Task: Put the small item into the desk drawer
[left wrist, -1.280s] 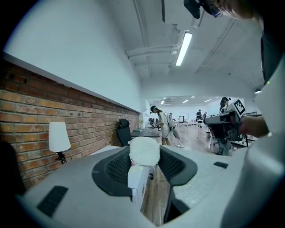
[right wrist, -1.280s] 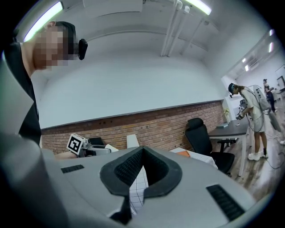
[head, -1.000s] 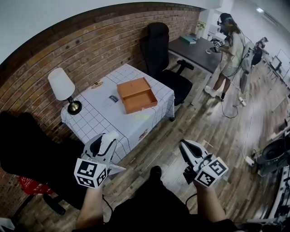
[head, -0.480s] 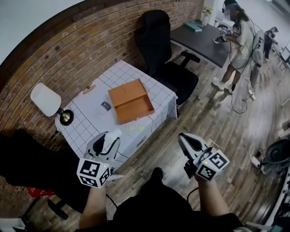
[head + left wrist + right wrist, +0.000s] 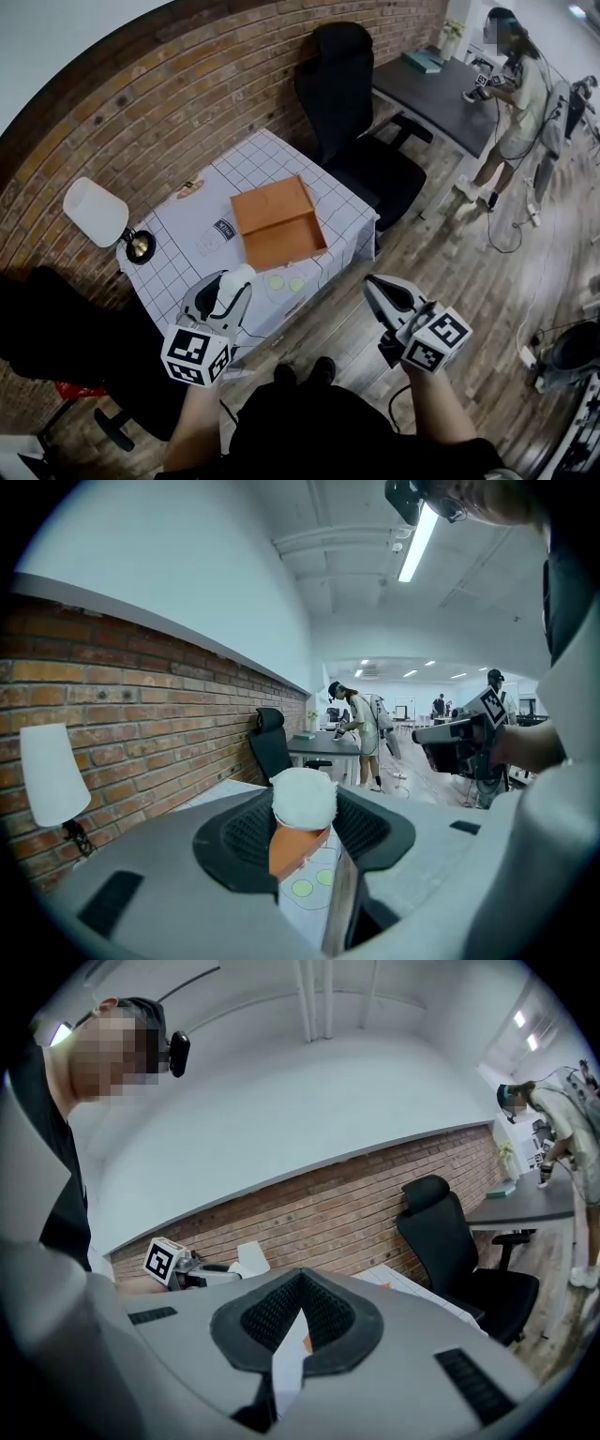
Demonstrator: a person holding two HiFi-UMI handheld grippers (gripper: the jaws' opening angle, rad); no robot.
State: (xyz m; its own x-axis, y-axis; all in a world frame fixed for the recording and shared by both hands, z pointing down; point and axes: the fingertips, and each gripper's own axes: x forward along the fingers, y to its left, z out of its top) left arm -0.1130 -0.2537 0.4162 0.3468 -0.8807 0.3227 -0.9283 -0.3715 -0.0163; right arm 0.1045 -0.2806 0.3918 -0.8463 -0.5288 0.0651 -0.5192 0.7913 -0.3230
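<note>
Room: brick-walled; white grid-cloth counter bearing open orange wooden drawer.
Left hand-held gripper: clenched on small white round item, short of counter.
Right hand-held gripper: closed, empty.
Risk: item likely bouncing out if released high.

An orange wooden drawer lies on a white, black-gridded desk cloth, pale green dots at its six o'clock, a fluffy white ball at seven.

No legible text, labels or numbers

table closer in view, left gripper nearer its edge
</note>
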